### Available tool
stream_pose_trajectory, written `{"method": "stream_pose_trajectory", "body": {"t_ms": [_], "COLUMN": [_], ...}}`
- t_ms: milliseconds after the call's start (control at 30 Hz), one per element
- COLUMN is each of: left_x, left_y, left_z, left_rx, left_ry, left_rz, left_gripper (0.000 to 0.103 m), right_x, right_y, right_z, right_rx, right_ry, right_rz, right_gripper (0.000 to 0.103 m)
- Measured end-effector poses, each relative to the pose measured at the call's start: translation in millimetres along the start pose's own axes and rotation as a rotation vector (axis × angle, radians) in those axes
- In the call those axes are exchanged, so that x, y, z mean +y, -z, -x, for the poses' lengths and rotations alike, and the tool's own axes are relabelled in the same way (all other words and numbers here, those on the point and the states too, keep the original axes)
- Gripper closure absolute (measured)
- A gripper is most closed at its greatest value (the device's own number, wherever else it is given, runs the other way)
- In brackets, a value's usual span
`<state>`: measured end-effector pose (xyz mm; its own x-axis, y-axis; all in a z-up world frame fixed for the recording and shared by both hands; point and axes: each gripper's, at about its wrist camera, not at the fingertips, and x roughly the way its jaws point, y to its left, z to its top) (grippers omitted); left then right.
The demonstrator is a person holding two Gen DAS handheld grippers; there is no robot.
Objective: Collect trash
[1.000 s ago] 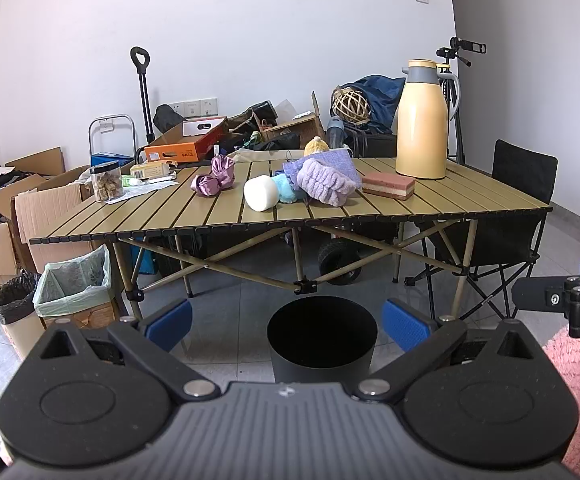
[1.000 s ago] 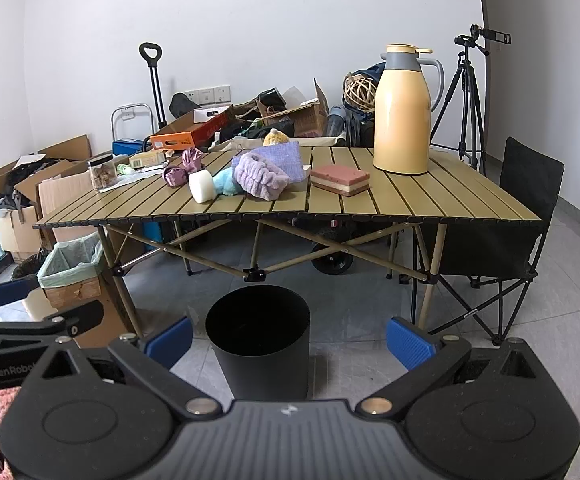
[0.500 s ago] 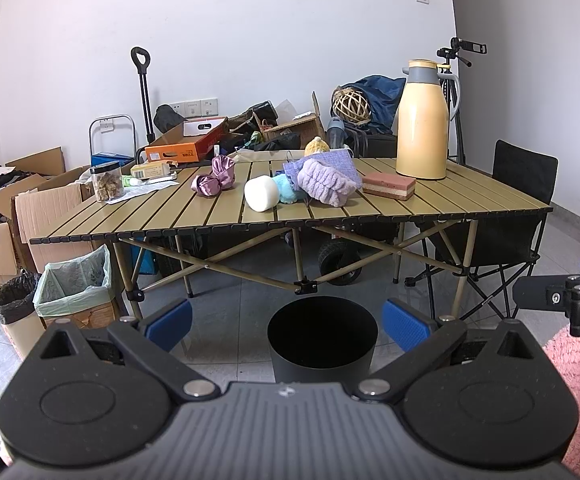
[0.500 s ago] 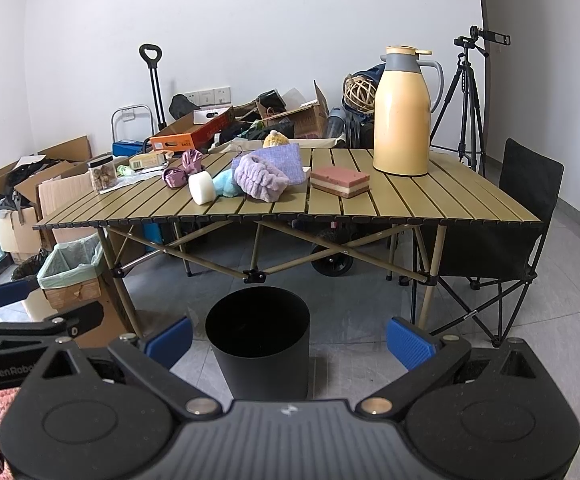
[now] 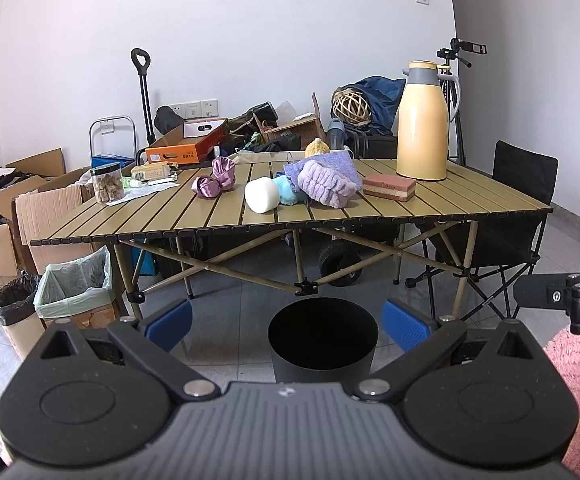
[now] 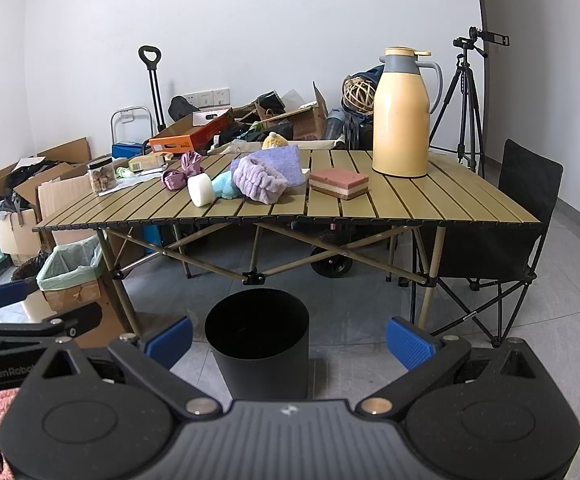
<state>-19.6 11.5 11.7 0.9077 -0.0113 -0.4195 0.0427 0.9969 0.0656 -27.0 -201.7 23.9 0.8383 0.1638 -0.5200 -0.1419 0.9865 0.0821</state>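
Black bin [image 5: 322, 338] on floor, interior dark; left gripper [image 5: 287, 320] and right gripper [image 6: 289, 338] both spread, empty. Tripod [image 6: 466, 100] legs clear only in right view.

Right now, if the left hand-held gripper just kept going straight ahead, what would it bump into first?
Probably the black bin on the floor. It stands straight ahead, between the open fingers of the left hand-held gripper. Behind it stand the folding table legs. Depth is hard to judge through this fisheye view.

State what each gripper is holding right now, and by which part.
Nothing is held. The left gripper and the right gripper are both open and bare, short of the black bin on the floor before the table.
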Motion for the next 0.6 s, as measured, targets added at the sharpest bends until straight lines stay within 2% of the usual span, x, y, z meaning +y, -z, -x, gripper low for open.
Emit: {"method": "stream_pose_trajectory", "body": {"t_ms": [600], "left_x": [0.1], "left_y": [0.4], "left_z": [0.5], "left_rx": [0.001], "left_ry": [0.001], "left_rz": [0.0], "left_gripper": [0.0], "right_x": [-1.0], "right_y": [-1.2], "right_z": [-0.1], "right_rx": [-0.002], "right_ry": [0.001], "right_rz": [-0.002], "right_gripper": [0.0]}}
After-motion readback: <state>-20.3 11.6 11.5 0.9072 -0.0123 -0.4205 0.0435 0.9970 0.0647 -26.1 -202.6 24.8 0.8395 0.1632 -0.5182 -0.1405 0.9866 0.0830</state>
